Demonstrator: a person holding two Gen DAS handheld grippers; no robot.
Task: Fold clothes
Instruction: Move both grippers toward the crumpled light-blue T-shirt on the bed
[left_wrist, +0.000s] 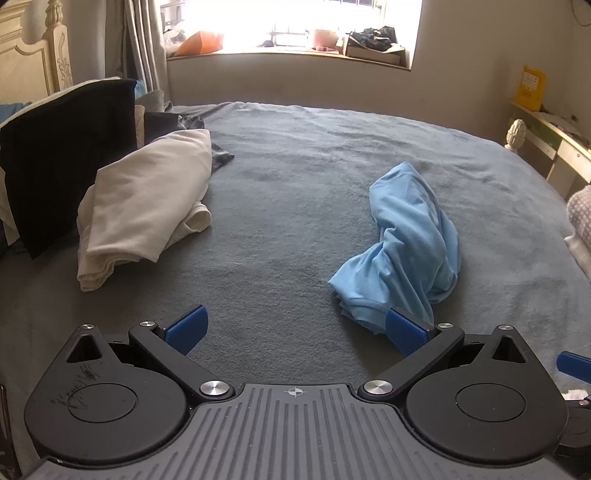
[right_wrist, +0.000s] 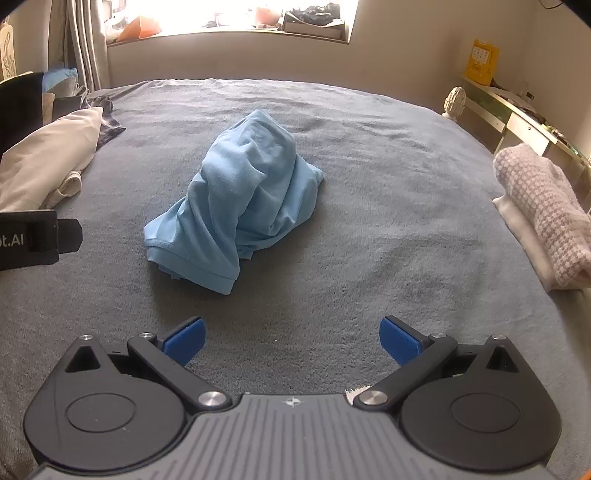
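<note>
Left gripper (left_wrist: 294, 329): blue fingers (left_wrist: 186, 327) spread wide, nothing between them, bare blanket beneath. Right gripper (right_wrist: 292, 339): the same, fingers (right_wrist: 184, 339) fully apart and empty, angled down at the bed.

Task item: light blue garment (right_wrist: 236, 206), crumpled in a loose twisted heap near the middle of the bed, a hemmed edge at its near end. It lies just ahead of the right gripper, slightly left of its centre line. In the left wrist view it sits off to the right, its near edge just behind that gripper's right-hand finger; contact cannot be confirmed.

Step, as judged: the very start on this piece. Nothing grasped, garment not yet spread. Next move likely calls for both grippers to close in on the near hem, each pinching a separate corner or edge, then lifting and shaking it flat. Risk: catching several layers of the twist at once.

Surface: grey blanket (left_wrist: 295, 229) over the bed, soft, mildly rippled, plenty of free room around the heap.

Around it: cream folded clothes (left_wrist: 144, 210) at left with a dark pillow (left_wrist: 62, 158) behind; a houndstooth-pattern folded piece (right_wrist: 546, 214) at the right edge. Beyond: bright cluttered windowsill (left_wrist: 295, 51), curtain (left_wrist: 144, 40), carved headboard (left_wrist: 33, 55), a yellow box (right_wrist: 480, 61) on a side shelf.
</note>
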